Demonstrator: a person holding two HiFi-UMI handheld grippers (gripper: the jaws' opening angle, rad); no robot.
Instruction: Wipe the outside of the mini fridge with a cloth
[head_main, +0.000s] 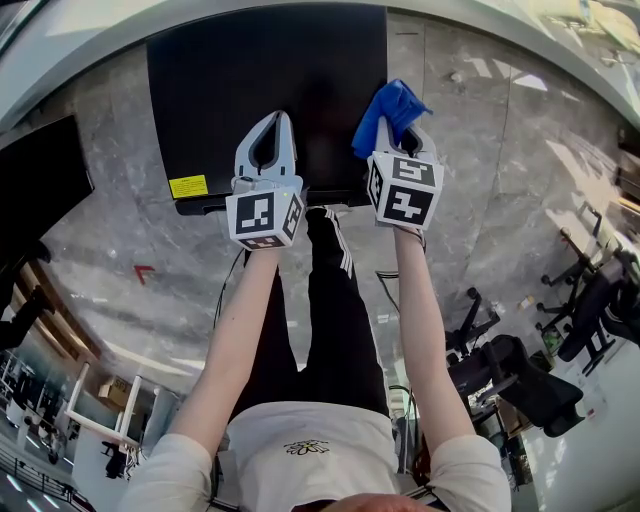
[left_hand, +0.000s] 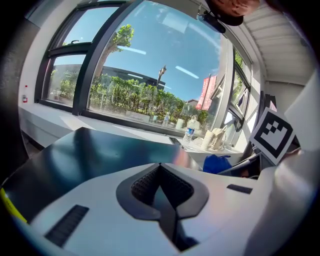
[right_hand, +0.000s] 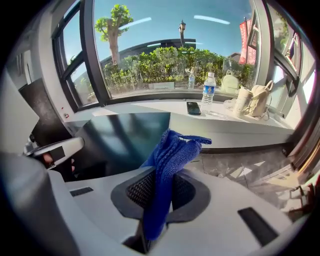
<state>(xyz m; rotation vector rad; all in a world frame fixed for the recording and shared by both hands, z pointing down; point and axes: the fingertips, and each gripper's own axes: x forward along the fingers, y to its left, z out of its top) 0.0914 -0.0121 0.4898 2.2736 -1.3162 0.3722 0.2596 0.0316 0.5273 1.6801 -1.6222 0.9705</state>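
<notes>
Rubbing the mini fridge (head_main: 250, 80) hard could tug the cloth (head_main: 386, 108) from the right gripper (head_main: 403, 132) clamped on it; left gripper (head_main: 277, 122) fingers together.

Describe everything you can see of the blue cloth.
The blue cloth is a soft, knitted-looking fabric, deep blue all over, bunched into vertical folds. The right gripper is shut on it: its lower part is pinched between the dark ribbed pads, and the upper part sticks up past the jaw tips with a floppy corner bending sideways. In the head view it sits over the right edge of the black mini fridge. Whether it touches the fridge cannot be told.
</notes>
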